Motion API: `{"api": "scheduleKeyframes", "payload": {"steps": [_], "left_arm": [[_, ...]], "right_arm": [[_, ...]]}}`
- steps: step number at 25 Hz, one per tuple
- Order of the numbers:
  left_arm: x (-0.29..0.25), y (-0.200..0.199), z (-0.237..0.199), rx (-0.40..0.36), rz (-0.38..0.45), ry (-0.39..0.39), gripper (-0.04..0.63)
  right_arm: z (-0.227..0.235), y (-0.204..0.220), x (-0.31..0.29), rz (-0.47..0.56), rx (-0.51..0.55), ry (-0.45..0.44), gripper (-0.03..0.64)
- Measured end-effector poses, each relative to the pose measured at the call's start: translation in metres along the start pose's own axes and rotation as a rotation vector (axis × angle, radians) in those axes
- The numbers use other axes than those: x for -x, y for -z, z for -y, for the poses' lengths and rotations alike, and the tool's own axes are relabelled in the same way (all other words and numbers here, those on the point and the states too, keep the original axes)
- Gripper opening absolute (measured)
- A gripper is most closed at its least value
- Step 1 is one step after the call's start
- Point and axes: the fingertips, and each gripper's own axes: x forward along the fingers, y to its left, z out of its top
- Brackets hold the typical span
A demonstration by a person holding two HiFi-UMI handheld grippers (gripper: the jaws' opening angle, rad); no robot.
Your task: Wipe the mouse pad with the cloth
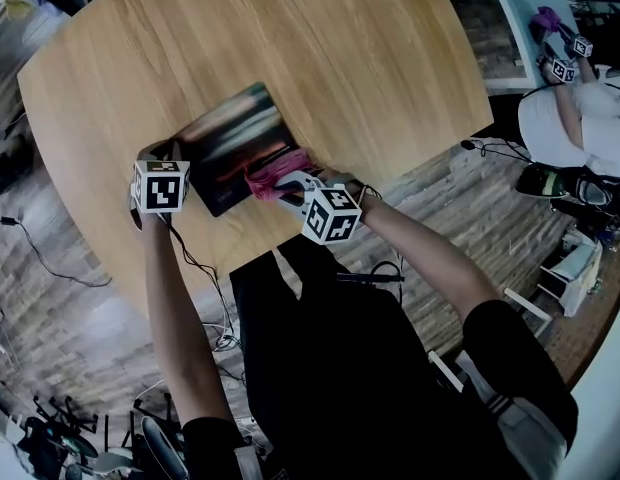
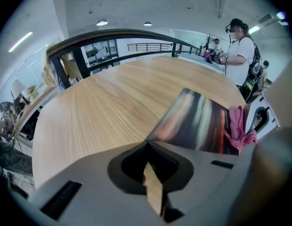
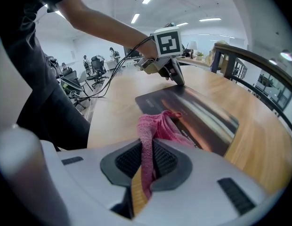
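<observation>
A dark mouse pad (image 1: pixel 230 133) with blurred colour streaks lies near the front edge of a round wooden table (image 1: pixel 340 58). My right gripper (image 1: pixel 288 183) is shut on a pink cloth (image 1: pixel 270 175), which rests on the pad's near right part. In the right gripper view the cloth (image 3: pixel 158 126) runs up from between the jaws of the right gripper (image 3: pixel 148 142) onto the pad (image 3: pixel 202 112). My left gripper (image 1: pixel 162 156) is shut, its tips down on the pad's left corner (image 2: pixel 193 119). The left gripper (image 3: pixel 179 80) is also seen from the right gripper view.
The table edge runs just in front of the pad, by the person's dark trousers. Cables (image 1: pixel 205 278) trail on the floor below. Another person (image 1: pixel 575 118) stands beyond the table at the right with grippers. Bare wood stretches behind the pad.
</observation>
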Motion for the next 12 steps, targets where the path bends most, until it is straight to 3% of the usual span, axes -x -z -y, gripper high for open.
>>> {"api": "scheduleKeyframes", "payload": {"steps": [7, 12], "left_arm": [[0.0, -0.001, -0.001, 0.005, 0.01, -0.005, 0.023], [0.001, -0.001, -0.001, 0.016, 0.015, 0.004, 0.023]], "right_arm": [[-0.019, -0.022, -0.016, -0.015, -0.051, -0.067, 0.054], [-0.042, -0.04, -0.027, -0.033, -0.11, -0.176, 0.054]]}}
